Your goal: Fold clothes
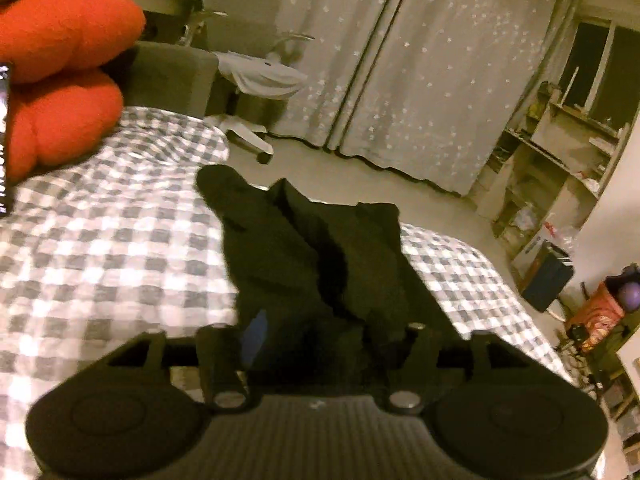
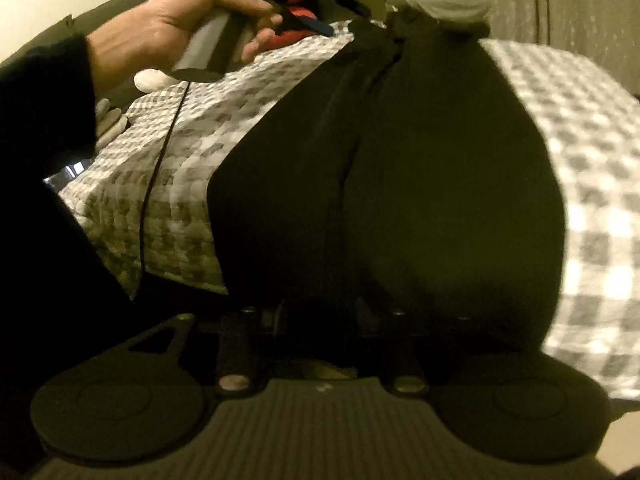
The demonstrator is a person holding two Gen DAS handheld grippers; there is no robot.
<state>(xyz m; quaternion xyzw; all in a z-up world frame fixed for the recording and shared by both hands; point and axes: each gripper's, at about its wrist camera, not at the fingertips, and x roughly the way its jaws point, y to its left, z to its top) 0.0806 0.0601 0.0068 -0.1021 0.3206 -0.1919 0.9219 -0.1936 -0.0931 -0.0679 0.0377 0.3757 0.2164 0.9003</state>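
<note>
A bed (image 1: 112, 240) in grey-and-white checked bedding carries a black garment (image 1: 320, 248) lying lengthwise (rumpled at its far end) and an orange plush cushion (image 1: 60, 80).

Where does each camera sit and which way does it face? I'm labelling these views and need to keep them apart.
Left wrist: rides on the left claw, angled down along the dark garment on the checked bedspread toward curtains; only the claw shows.
Right wrist: rides on the right claw, close over the garment; the person's left hand and dark sleeve show.
Shared: garment and bedspread.
</note>
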